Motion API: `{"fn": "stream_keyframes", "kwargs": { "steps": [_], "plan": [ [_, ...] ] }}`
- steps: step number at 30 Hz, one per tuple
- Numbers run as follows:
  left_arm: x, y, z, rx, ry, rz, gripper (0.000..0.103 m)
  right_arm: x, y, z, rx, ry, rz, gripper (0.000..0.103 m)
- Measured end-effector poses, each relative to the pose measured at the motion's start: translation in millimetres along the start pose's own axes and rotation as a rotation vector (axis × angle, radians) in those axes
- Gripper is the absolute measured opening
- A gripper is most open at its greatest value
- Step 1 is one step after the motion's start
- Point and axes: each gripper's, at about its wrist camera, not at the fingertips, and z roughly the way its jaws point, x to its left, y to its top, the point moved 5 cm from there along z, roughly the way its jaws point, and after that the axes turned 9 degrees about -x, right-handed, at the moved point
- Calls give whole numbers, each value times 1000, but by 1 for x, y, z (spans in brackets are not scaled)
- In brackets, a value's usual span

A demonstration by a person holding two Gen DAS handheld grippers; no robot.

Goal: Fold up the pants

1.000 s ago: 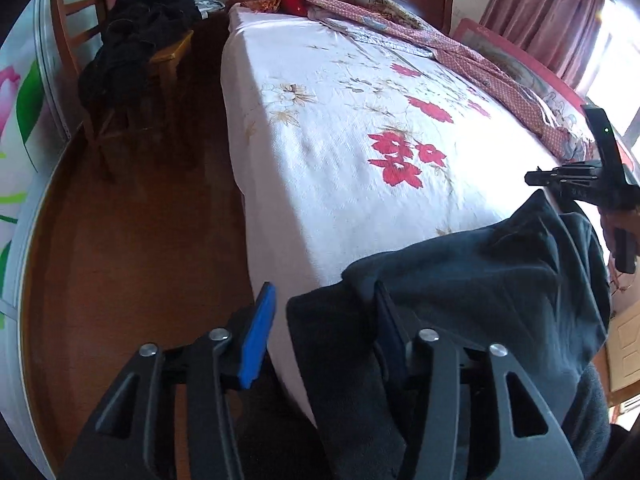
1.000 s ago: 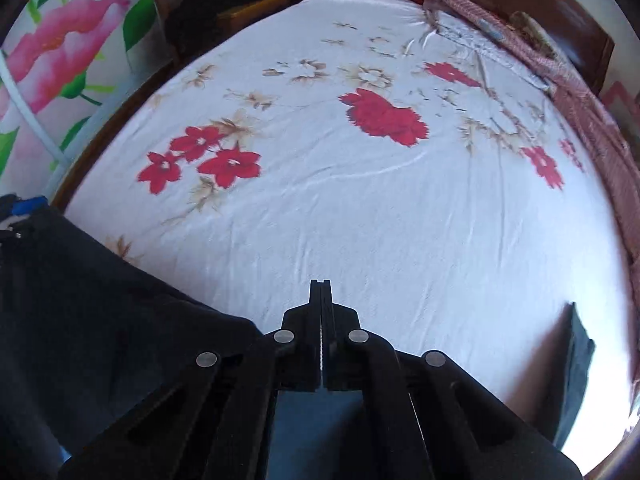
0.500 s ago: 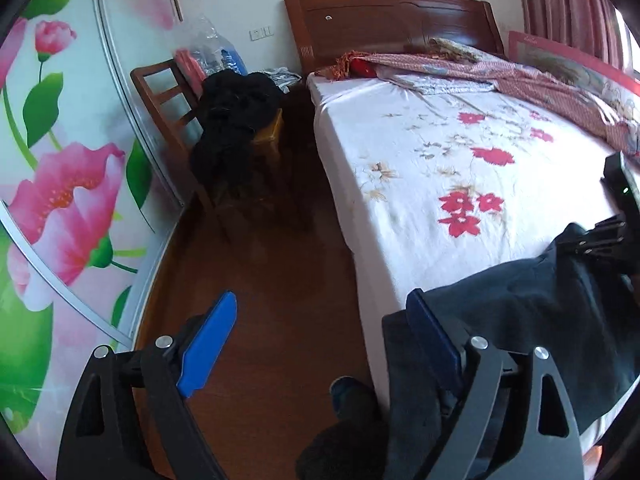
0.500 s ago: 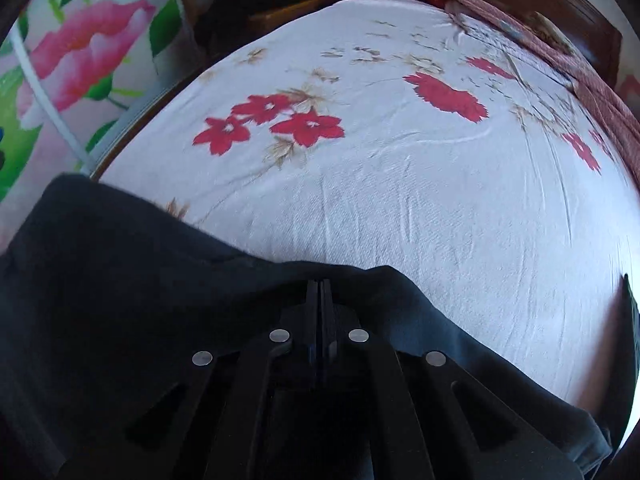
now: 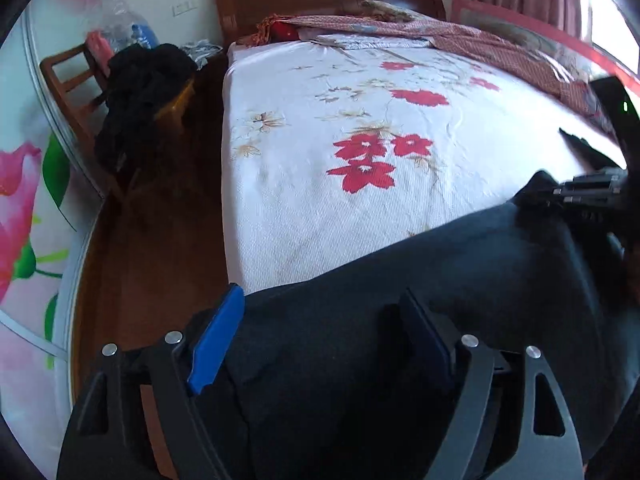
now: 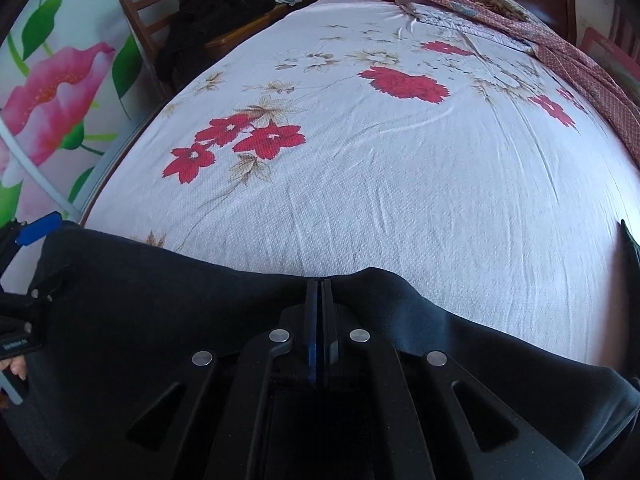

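Note:
The dark pants lie across the near end of the bed, also seen in the right wrist view. My left gripper is open, its blue pads straddling the left edge of the pants fabric. My right gripper is shut on the upper edge of the pants; it also shows at the right of the left wrist view. The left gripper's blue pad shows at the far left of the right wrist view.
The bed has a white sheet with red flowers and a red patterned blanket along its far side. A wooden chair piled with black clothes stands left of the bed on the wooden floor.
The left gripper has swung back from the floor side to the bed and now straddles the pants' edge, still open. The right gripper stays shut on the pants.

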Motion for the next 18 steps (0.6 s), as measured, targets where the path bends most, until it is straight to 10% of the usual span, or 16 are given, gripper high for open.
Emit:
{"fn": "stream_keyframes", "kwargs": {
  "steps": [4, 7, 12, 18],
  "plan": [
    [-8, 0, 3, -17, 38, 50, 83, -19, 12, -56, -132, -27, 79, 10],
    [-12, 1, 5, -28, 54, 72, 85, -87, 23, -104, -227, -283, 100, 75],
    [-12, -1, 5, -37, 58, 76, 86, -207, 27, -82, 3, -703, -79, 78],
    [-10, -1, 7, -38, 43, 58, 86, -247, 5, -15, 276, -777, -312, 76]
  ]
}}
